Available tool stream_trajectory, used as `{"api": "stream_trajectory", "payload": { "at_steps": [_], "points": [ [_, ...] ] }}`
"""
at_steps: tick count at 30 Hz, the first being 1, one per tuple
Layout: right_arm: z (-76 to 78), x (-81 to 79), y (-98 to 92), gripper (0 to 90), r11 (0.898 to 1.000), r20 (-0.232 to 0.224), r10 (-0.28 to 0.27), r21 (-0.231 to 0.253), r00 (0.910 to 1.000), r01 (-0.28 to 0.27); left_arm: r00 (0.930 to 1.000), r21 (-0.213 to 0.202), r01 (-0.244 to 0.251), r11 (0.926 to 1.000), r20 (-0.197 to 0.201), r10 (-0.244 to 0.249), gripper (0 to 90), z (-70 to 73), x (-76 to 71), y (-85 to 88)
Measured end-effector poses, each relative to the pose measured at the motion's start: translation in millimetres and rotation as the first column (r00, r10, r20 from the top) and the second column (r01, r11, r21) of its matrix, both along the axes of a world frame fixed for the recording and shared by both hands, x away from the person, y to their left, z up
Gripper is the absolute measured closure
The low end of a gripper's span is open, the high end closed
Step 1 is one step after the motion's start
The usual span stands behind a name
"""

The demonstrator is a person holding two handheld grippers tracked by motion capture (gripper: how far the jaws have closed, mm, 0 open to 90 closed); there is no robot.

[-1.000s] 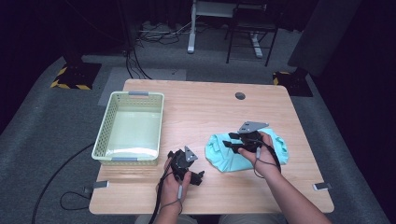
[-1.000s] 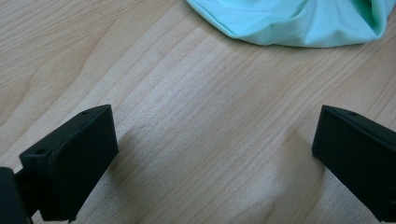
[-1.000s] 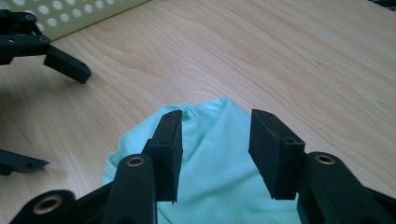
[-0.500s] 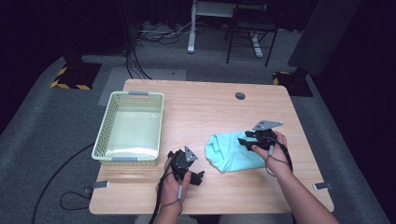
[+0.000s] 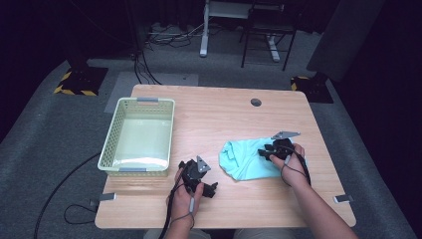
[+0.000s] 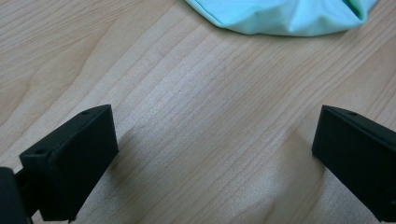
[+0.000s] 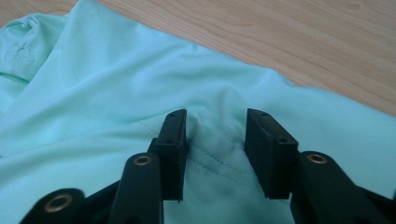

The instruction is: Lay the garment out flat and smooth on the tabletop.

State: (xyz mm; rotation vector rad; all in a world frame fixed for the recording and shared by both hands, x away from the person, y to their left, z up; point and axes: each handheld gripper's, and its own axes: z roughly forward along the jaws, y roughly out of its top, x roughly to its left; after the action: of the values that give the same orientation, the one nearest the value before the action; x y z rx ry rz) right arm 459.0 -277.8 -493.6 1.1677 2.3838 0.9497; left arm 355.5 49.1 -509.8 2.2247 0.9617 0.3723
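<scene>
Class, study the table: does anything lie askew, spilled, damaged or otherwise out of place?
Only the mint-green cloth is untidy: it lies crumpled and bunched on the bare table, outside the empty basket. Nothing looks spilled or damaged.

On your wooden table (image 5: 214, 119), left side: one pale green perforated plastic basket (image 5: 138, 137). Beyond it, you have a dark metal chair (image 5: 263, 30).
</scene>
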Motion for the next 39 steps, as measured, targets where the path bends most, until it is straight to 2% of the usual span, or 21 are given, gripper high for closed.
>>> {"api": "stream_trajectory", "payload": {
  "at_steps": [1, 2, 3, 5, 6, 11, 13, 17, 24, 33, 39],
  "points": [
    [1.1, -0.1, 3.9, 66.2, 1.0, 0.004, -0.021, -0.017, 0.9998, 0.021, 1.0, 0.0, 0.0, 1.0, 0.0, 0.0, 0.1, 0.0, 0.0, 0.0],
    [1.1, -0.1, 3.9, 66.2, 1.0, 0.004, -0.021, -0.017, 0.9998, 0.021, 1.0, 0.0, 0.0, 1.0, 0.0, 0.0, 0.1, 0.0, 0.0, 0.0],
    [2.5, 1.2, 8.2, 71.6, 0.999, 0.006, -0.036, -0.039, 0.9993, 0.036, 1.0, -0.002, -0.001, 1.0, 0.0, 0.001, 0.1, -0.1, -0.1, -0.1],
    [3.5, 2.0, 10.2, 73.6, 0.998, 0.006, -0.039, -0.05, 0.9992, 0.039, 1.0, -0.002, -0.002, 1.0, -0.001, 0.002, 0.1, -0.1, -0.2, -0.1],
    [4.3, 2.3, 12.6, 77.0, 0.997, 0.021, -0.051, -0.061, 0.9985, 0.053, 1.0, -0.002, -0.003, 1.0, -0.003, 0.003, 0.1, -0.1, -0.4, -0.1],
    [8.5, -0.1, 10.6, 77.8, 0.997, 0.037, -0.06, -0.046, 0.9975, 0.062, 1.0, -0.001, -0.002, 1.0, -0.002, 0.002, 0.1, 0.0, -0.3, 0.0],
    [15.0, -3.0, 6.3, 78.8, 0.998, 0.057, -0.062, -0.029, 0.9964, 0.064, 1.0, -0.002, -0.002, 1.0, 0.0, 0.002, 0.1, -0.1, -0.2, 0.0],
    [24.4, -9.8, 1.3, 89.8, 0.998, 0.074, -0.054, -0.021, 0.9958, 0.056, 1.0, -0.002, -0.003, 1.0, -0.002, 0.003, 0.1, -0.1, -0.4, -0.1],
    [40.9, -22.5, -4.6, 90.0, 0.999, 0.109, -0.037, 0.005, 0.9934, 0.036, 1.0, 0.0, -0.001, 1.0, 0.001, 0.001, 0.1, -0.1, -0.2, 0.0],
    [59.6, -43.9, -9.6, 90.0, 1.0, 0.169, -0.018, 0.025, 0.9855, 0.014, 1.0, -0.002, -0.003, 1.0, -0.004, 0.003, 0.1, 0.0, -0.2, -0.1],
    [67.2, -65.1, -6.2, 90.0, 0.999, 0.19, 0.022, 0.03, 0.9816, -0.028, 1.0, -0.002, -0.002, 1.0, -0.004, 0.002, 0.1, 0.0, -0.2, 0.0]
  ]
}}
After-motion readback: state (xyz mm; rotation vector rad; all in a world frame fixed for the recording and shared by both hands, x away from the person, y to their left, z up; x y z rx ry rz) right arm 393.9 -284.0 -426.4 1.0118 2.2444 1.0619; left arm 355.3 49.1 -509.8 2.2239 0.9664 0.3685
